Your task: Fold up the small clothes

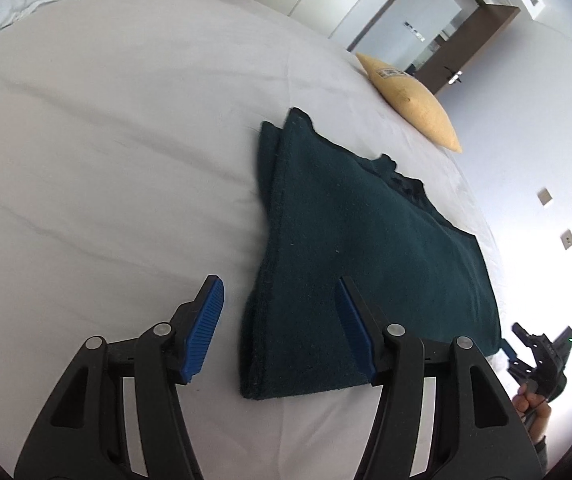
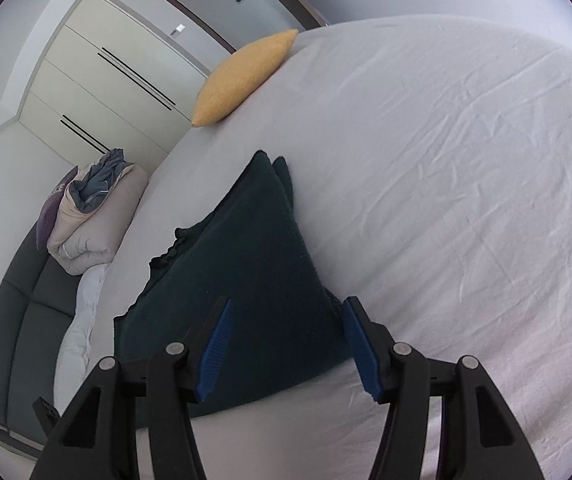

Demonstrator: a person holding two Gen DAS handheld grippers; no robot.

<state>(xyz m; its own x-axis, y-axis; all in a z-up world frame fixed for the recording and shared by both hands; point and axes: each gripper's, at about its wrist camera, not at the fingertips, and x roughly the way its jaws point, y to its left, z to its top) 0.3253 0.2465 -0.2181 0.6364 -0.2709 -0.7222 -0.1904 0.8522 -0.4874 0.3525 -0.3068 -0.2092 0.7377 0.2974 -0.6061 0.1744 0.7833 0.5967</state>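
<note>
A dark green knitted garment (image 1: 366,248) lies folded flat on the white bed sheet (image 1: 105,160); it also shows in the right wrist view (image 2: 253,272). My left gripper (image 1: 279,292) is open and empty, hovering over the garment's near left corner, with blue pads (image 1: 205,324). My right gripper (image 2: 286,312) is open and empty, just above the garment's near edge, one blue pad (image 2: 360,344) at its right corner. The right gripper and the hand holding it show at the far right of the left wrist view (image 1: 542,356).
A yellow cushion (image 1: 410,100) lies at the bed's far edge beyond the garment, also in the right wrist view (image 2: 241,76). A rolled beige duvet (image 2: 93,224) and grey sofa (image 2: 17,340) sit left of the bed. Wardrobe and door stand behind.
</note>
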